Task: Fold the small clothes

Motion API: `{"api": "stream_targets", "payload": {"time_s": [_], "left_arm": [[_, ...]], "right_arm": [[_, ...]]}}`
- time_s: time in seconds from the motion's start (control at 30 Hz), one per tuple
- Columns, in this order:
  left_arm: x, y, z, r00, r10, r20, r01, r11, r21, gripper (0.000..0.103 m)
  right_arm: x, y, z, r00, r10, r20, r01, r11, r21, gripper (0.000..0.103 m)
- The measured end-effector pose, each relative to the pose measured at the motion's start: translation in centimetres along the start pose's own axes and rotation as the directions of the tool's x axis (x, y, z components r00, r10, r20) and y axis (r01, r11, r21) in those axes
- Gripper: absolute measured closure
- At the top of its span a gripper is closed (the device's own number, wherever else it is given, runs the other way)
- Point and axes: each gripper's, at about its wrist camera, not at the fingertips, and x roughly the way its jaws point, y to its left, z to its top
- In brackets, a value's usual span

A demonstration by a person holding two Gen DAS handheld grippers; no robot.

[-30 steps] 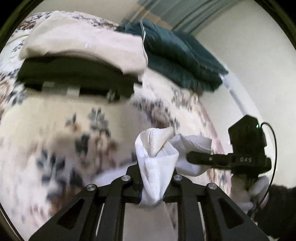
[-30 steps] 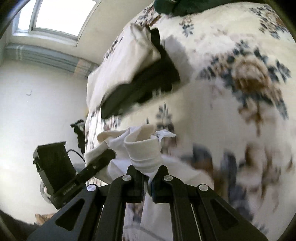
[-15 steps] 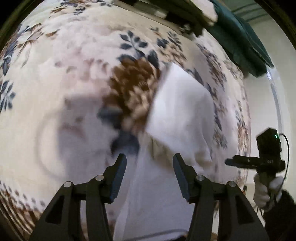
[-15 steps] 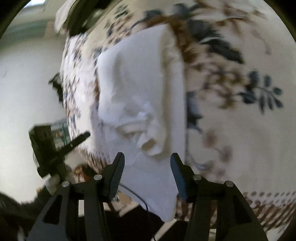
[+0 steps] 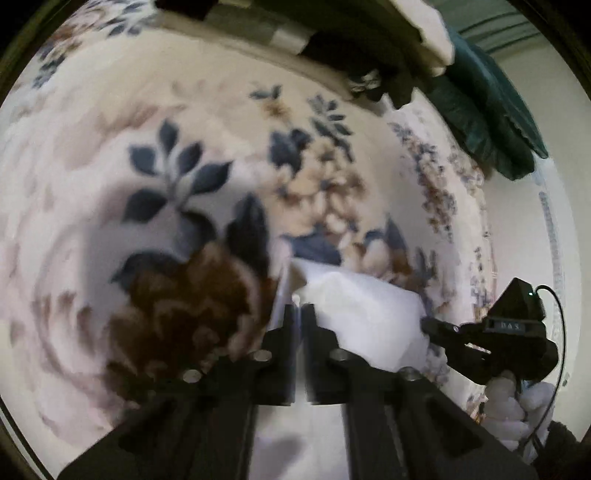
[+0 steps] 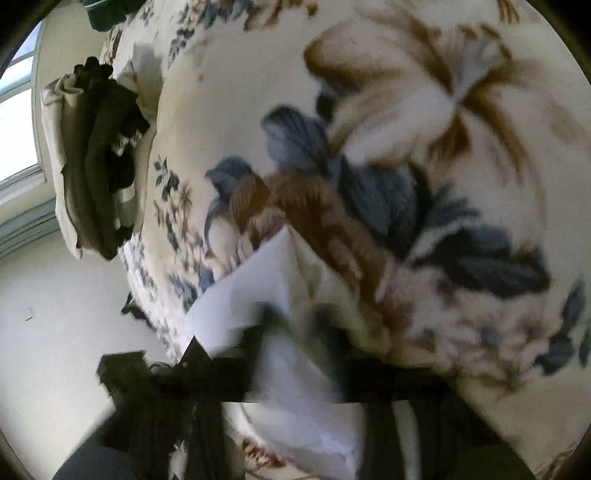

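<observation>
Garment: a small white cloth [image 5: 354, 317] is lying on the flowered blanket [image 5: 184, 147], near the blanket's front edge, partly folded, with a raised crease on top.
Left gripper [image 5: 298, 314]: its jaws have just been closing and are now together, pinching the cloth's edge nearest this camera; a thin strip of white is showing between the fingers.
Right gripper [image 5: 430, 325]: its fingers are meeting the cloth's far right corner as seen from the left wrist. Its own view is badly smeared, but the jaws have just been closing and are reading as together, with white fabric [image 6: 258, 295] bunched at the tips.
Background: a pile of dark and cream clothes [image 5: 351, 33] is sitting at the far end of the blanket, with dark green bedding [image 5: 487, 122] beyond it.
Risk 1: both grips look shallow, so a corner may slip out during a lift and undo the fold.
Risk 2: either pinch may be catching the blanket's pile too, dragging it along.
Risk 3: uneven pulling between the two hands would skew the crease.
Writing: small letters on the right gripper's body look like "DAS", though they are too blurred to be sure.
</observation>
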Motion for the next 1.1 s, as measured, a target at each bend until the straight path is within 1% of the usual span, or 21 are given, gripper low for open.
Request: {"api": "stream_targets", "payload": {"time_s": [0.07,0.13,0.17,0.23,0.3,0.37,0.43,0.53,0.6,0.67,0.7,0.73,0.77,0.8,0.83,0.87,0.9,0.97,1.03,1.07,1.1], "left_arm": [[-0.5,-0.1,0.5,0.999,-0.018,0.034,0.019,1.000,-0.006,0.101],[-0.5,0.7,0.9,1.000,-0.026,0.017,0.027,0.999,-0.041,0.101],[-0.5,1.0,0.9,1.000,-0.028,-0.002,0.028,0.998,-0.060,0.100],[-1.2,1.7,0.0,1.000,-0.015,-0.027,0.013,0.996,-0.093,0.098],[-2.2,1.8,-1.6,0.999,-0.014,-0.038,0.011,0.996,-0.086,0.095],[-2.7,1.7,-3.9,0.998,0.014,-0.068,-0.018,0.998,-0.062,0.095],[-2.3,1.4,-5.9,0.994,0.026,-0.106,-0.031,0.998,-0.053,0.095],[-1.5,0.8,-8.5,0.987,0.076,-0.140,-0.080,0.996,-0.025,0.094],[-1.4,0.7,-9.8,0.984,0.100,-0.150,-0.104,0.994,-0.015,0.093],[-1.9,0.7,-10.4,0.984,0.100,-0.147,-0.104,0.994,-0.022,0.093],[-2.3,0.6,-10.5,0.983,0.106,-0.147,-0.111,0.993,-0.031,0.093],[-2.8,0.5,-10.6,0.984,0.109,-0.142,-0.115,0.993,-0.034,0.093],[-3.4,0.4,-10.7,0.984,0.114,-0.133,-0.120,0.992,-0.040,0.093],[-4.1,0.3,-10.6,0.987,0.108,-0.122,-0.116,0.991,-0.062,0.093],[-4.5,0.4,-10.6,0.990,0.086,-0.116,-0.097,0.991,-0.087,0.093],[-4.7,0.6,-10.6,0.993,0.044,-0.111,-0.059,0.990,-0.129,0.089],[-4.5,0.9,-10.7,0.994,0.009,-0.111,-0.027,0.986,-0.162,0.071],[-3.8,1.2,-10.5,0.993,-0.012,-0.114,-0.010,0.982,-0.190,0.046],[-3.0,1.1,-10.4,0.995,-0.049,-0.090,0.029,0.978,-0.206,0.048],[-2.9,0.8,-10.4,0.996,-0.050,-0.071,0.035,0.978,-0.204,0.052],[-3.0,0.5,-10.4,0.998,-0.037,-0.050,0.027,0.982,-0.189,0.084]], "right_arm": [[-1.1,0.0,0.4,0.999,0.004,0.047,-0.004,1.000,0.017,0.099],[-1.5,0.4,0.8,0.997,-0.012,0.071,0.011,1.000,0.008,0.100],[-1.8,0.4,0.8,0.997,-0.029,0.072,0.030,1.000,-0.007,0.100],[-1.8,0.8,0.4,0.998,-0.054,0.013,0.055,0.997,-0.047,0.097],[-1.9,1.0,-0.7,0.997,-0.064,-0.042,0.060,0.994,-0.094,0.082],[-2.8,0.8,-2.8,0.993,-0.103,-0.054,0.092,0.981,-0.169,0.052],[-2.7,0.1,-4.8,0.985,-0.153,-0.077,0.133,0.967,-0.219,0.050],[-1.2,-1.2,-7.8,0.952,-0.282,-0.118,0.235,0.922,-0.310,0.050],[0.1,-2.2,-9.8,0.894,-0.433,-0.115,0.361,0.847,-0.390,0.050],[0.7,-3.1,-11.6,0.859,-0.496,-0.131,0.400,0.808,-0.433,0.050],[0.6,-3.4,-12.1,0.852,-0.507,-0.133,0.408,0.801,-0.438,0.050],[0.2,-3.5,-12.4,0.852,-0.506,-0.132,0.409,0.802,-0.434,0.050],[-0.6,-3.5,-12.6,0.865,-0.487,-0.124,0.399,0.815,-0.419,0.050],[-1.4,-3.4,-12.6,0.883,-0.455,-0.112,0.379,0.834,-0.401,0.050],[-2.5,-3.1,-12.4,0.911,-0.402,-0.095,0.343,0.864,-0.368,0.050],[-3.1,-3.0,-12.2,0.924,-0.372,-0.084,0.323,0.881,-0.347,0.050],[-3.6,-2.7,-11.9,0.940,-0.331,-0.077,0.292,0.902,-0.319,0.050],[-3.6,-2.5,-11.2,0.962,-0.262,-0.079,0.231,0.933,-0.276,0.050],[-2.7,-2.7,-10.5,0.964,-0.255,-0.079,0.231,0.943,-0.238,0.053],[-2.2,-2.9,-10.5,0.966,-0.248,-0.078,0.226,0.949,-0.219,0.078],[-1.9,-3.2,-10.5,0.965,-0.248,-0.083,0.228,0.953,-0.197,0.092]]}}
